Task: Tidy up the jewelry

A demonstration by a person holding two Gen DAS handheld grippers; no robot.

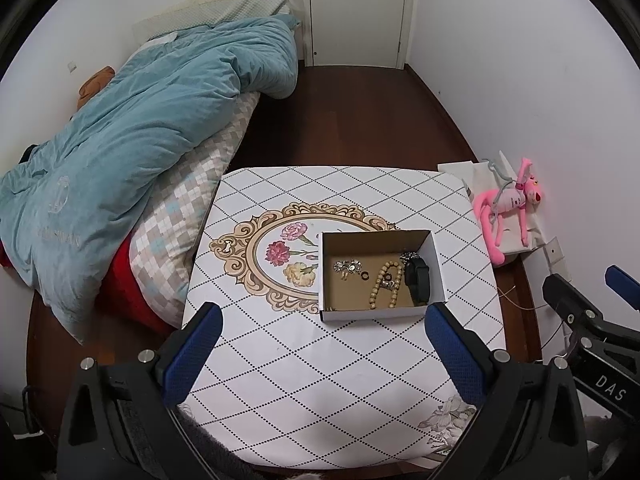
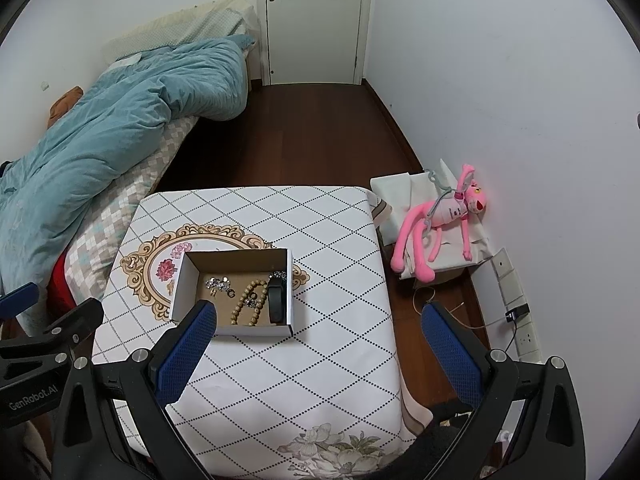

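Observation:
A small open cardboard box (image 1: 437,272) (image 2: 182,280) stands on the table with the patterned cloth (image 1: 320,380) (image 2: 320,360). Inside lie a beige bead bracelet (image 1: 385,285) (image 2: 245,303), a black band (image 1: 416,282) (image 2: 276,302), sparkly earrings (image 1: 347,267) (image 2: 218,282), a small dark ring (image 1: 365,276) (image 2: 231,293) and a sparkly piece at the far corner (image 1: 409,256) (image 2: 279,275). My left gripper (image 1: 324,316) is open and empty, held above the table near the box's front edge. My right gripper (image 2: 320,316) is open and empty, to the right of the box.
A bed with a blue duvet (image 1: 132,132) (image 2: 100,136) runs along the left. A pink plush toy (image 1: 508,208) (image 2: 444,220) lies on a white box at the right wall. A white door (image 1: 358,12) (image 2: 316,20) is at the back. Wall sockets (image 2: 516,300) with cables sit low right.

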